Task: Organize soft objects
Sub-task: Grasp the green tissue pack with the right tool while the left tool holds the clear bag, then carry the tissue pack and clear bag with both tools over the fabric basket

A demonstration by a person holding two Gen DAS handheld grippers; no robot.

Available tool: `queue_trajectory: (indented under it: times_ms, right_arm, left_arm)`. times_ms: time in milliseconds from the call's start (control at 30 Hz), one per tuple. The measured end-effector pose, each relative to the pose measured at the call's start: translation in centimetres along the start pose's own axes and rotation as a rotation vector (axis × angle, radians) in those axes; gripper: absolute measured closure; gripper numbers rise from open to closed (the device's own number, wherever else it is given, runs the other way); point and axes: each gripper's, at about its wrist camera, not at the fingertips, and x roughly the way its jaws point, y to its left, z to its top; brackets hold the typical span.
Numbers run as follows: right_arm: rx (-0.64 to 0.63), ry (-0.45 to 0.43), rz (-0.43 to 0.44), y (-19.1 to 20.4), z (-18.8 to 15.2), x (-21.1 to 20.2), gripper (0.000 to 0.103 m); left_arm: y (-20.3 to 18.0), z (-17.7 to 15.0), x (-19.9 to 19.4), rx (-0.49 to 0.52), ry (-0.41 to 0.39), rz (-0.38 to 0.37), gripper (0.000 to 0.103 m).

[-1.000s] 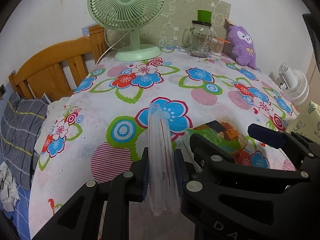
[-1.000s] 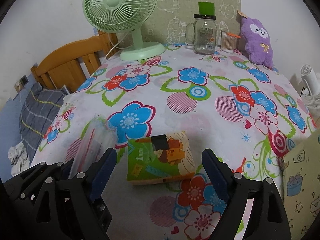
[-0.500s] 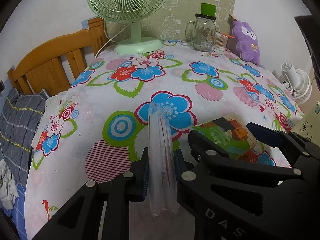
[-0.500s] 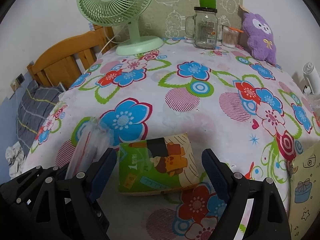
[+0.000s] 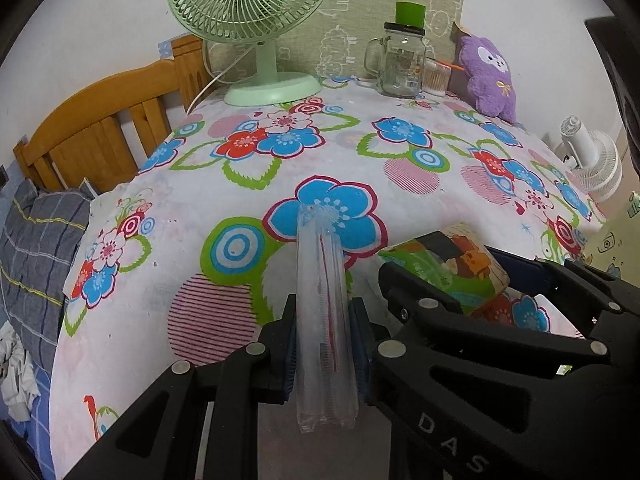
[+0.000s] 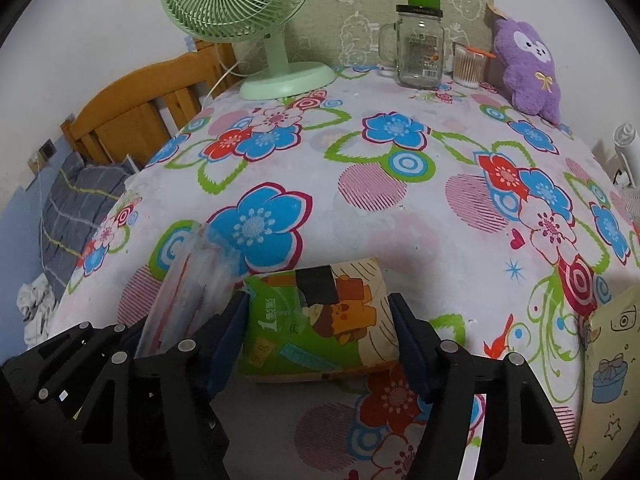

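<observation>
Lower centre: the left hand-held gripper [image 5: 323, 340] pinches a clear, flat plastic zip bag [image 5: 322, 308] edge-on, apparently holding it ready as a pouch. Lower centre of the right view: the right hand-held gripper [image 6: 318, 332], its jaws just closing, brackets a soft green-and-cream printed tissue pack [image 6: 320, 320] lying on the table's glossy floral cloth [image 6: 400, 184]; both pads appear to touch the pack's pliable sides. Top of the frame: a ribbed green fan [image 6: 240, 0], a glass jar [image 6: 420, 52], a purple plush toy [image 6: 528, 68].
</observation>
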Motion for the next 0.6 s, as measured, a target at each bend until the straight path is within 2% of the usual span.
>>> queue_trajectory:
  times_ms: [267,600]
  right_arm:
    - [0.002,0.007,0.001,-0.2,-0.7,-0.8,0.037]
    - [0.005,-0.038,0.012,-0.3,-1.4,-3.3,0.037]
  left_arm:
    - [-0.6,-0.7,-0.9,-0.001,-0.001,0.002,0.080]
    - [-1.2,-1.1,-3.2,-0.005,-0.046,0.015,0.081]
